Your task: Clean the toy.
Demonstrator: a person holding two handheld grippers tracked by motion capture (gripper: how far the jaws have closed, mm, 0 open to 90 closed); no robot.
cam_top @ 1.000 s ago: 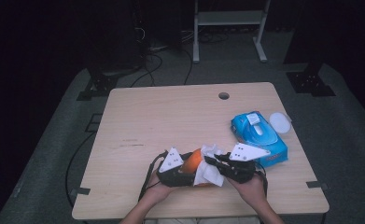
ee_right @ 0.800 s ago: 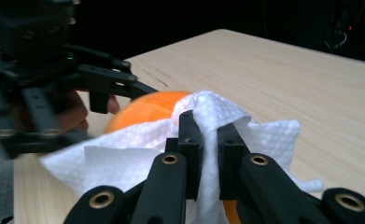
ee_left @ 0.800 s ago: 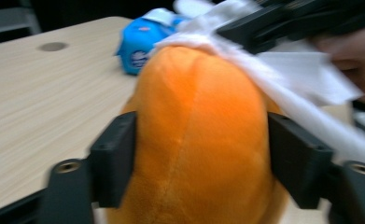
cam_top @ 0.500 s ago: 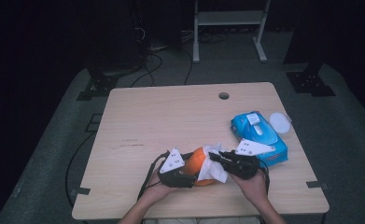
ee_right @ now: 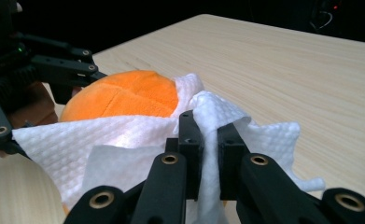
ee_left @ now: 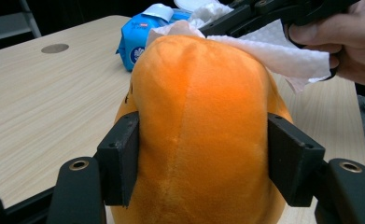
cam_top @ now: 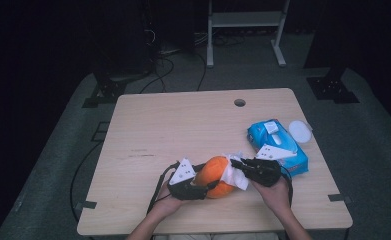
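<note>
So the left gripper (ee_left: 203,154) has its jaws clamped on both sides of the orange plush toy (ee_left: 203,130), near edge of the desk (cam_top: 183,125); they've just been closing. The right gripper (ee_right: 211,135) pinches a white wipe (ee_right: 124,140) draped against the toy's right side.

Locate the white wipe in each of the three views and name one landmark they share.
High view: white wipe low centre, between orange plush and right gripper.
Left gripper view: wipe top right, draped over the plush.
Right gripper view: wipe centre, pinched in the jaws.
Shared landmark: the orange plush.
</note>
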